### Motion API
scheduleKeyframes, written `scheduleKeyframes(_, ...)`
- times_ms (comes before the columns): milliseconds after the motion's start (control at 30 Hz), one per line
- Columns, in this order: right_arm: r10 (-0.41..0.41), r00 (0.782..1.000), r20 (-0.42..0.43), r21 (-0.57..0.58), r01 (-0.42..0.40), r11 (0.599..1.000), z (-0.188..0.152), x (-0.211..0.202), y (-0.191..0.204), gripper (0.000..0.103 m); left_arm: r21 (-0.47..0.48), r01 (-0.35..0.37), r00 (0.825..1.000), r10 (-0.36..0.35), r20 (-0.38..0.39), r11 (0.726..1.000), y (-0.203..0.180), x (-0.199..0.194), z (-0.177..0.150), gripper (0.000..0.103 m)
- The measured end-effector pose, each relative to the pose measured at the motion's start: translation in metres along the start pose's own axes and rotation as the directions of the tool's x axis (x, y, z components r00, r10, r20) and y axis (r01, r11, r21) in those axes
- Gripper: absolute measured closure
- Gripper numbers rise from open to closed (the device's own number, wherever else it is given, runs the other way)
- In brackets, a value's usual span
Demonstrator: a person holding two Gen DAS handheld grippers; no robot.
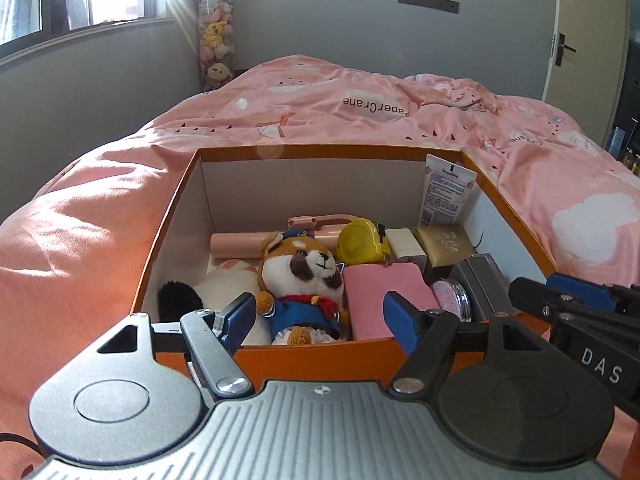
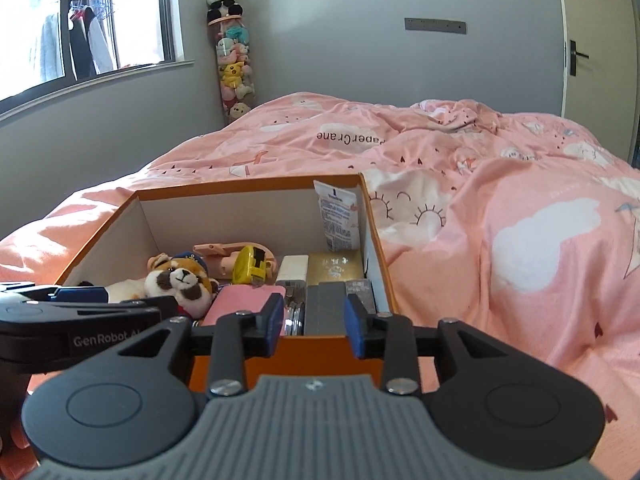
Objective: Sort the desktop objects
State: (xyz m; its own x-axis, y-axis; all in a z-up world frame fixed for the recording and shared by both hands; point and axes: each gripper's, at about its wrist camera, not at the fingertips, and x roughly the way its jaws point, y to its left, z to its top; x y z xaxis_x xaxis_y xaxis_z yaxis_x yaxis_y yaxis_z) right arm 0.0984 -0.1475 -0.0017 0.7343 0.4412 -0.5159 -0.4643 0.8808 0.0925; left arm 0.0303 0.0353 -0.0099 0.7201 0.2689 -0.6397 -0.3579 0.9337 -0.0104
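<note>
Atop the tube (image 2: 236, 72), only right wrist shows panda (image 2: 222, 0).

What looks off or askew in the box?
Nothing spilled or damaged. Only the Vaseline tube stands on end, leaning in the orange box's far right corner, while the plush toy and tape measure lie flat.

An open orange box (image 1: 312, 356) with white inner walls stood on the bed and held the sorted objects. A plush animal in a blue outfit (image 1: 304, 280) lay at centre, with a pink flat case (image 1: 380, 300) just beside it and a yellow tape measure (image 1: 362, 240) behind. A white Vaseline tube (image 1: 444, 192) stood upright in the far right corner, above a gold box (image 1: 444, 244) and a grey box (image 1: 480, 284).
</note>
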Motion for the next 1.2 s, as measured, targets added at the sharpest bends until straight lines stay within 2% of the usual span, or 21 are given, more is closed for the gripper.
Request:
scheduleKeyframes(267, 0.011, 1.0, -0.002, 0.005, -0.011, 1.0, -0.004, 0.003, 0.0, 0.067, -0.007, -0.001, 1.0, 0.001, -0.009, 1.0, -0.005, 0.001, -0.001, 0.019)
scheduleKeyframes(600, 0.008, 1.0, -0.001, -0.06, -0.008, 0.998, -0.011, 0.006, 0.006, 0.06, -0.01, 0.015, 1.0, -0.015, -0.022, 1.0, -0.007, 0.005, -0.003, 0.018)
scheduleKeyframes(1200, 0.009, 1.0, 0.002, -0.064, -0.009, 0.998, -0.013, 0.007, 0.005, 0.06, -0.022, 0.017, 0.999, -0.017, -0.034, 1.0, -0.007, 0.007, -0.004, 0.018)
